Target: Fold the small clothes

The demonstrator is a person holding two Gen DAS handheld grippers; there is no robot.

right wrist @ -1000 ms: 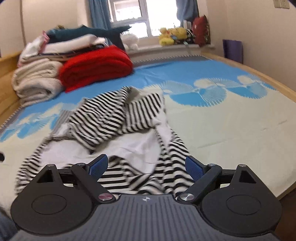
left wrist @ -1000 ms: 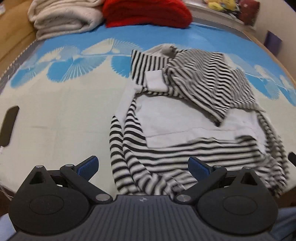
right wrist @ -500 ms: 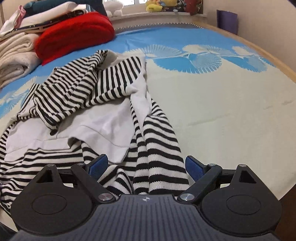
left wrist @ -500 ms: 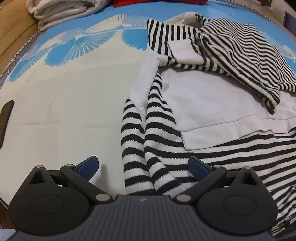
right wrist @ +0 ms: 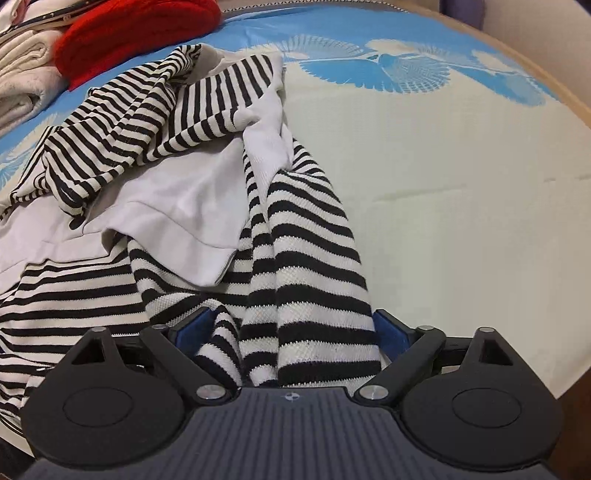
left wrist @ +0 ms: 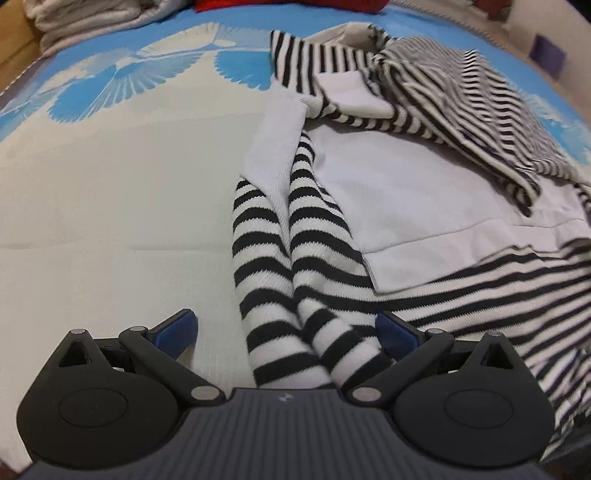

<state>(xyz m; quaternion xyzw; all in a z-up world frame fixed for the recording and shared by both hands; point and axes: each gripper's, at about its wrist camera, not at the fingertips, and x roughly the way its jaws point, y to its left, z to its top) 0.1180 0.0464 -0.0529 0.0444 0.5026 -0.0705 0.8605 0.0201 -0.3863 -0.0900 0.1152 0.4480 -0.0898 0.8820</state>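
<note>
**Both tongs wide open over the striped top**

Left tongs [left wrist: 286, 325] and right tongs [right wrist: 291, 325] gape wide, gripping nothing; a corner of the top [left wrist: 406, 192] lies between each pair of pads. The top sprawls crumpled on the bed [left wrist: 110, 206], its near hem hidden under the tongs. Bare sheet flanks it on both sides. Beyond it, only the right view shows the red blanket [right wrist: 136, 33] whole.

The striped garment [left wrist: 295, 236] is seen to be knitted cloth, ribbed and matt, with smoother white panels [left wrist: 406, 192]. The bed cover [left wrist: 110, 206] is made of finely woven matt fabric, and the red blanket [right wrist: 136, 29] looks fuzzy. Both grippers are built of matt black plastic with ribbed tops, blue pads [right wrist: 192, 328] and shiny metal pins [right wrist: 208, 390].
</note>
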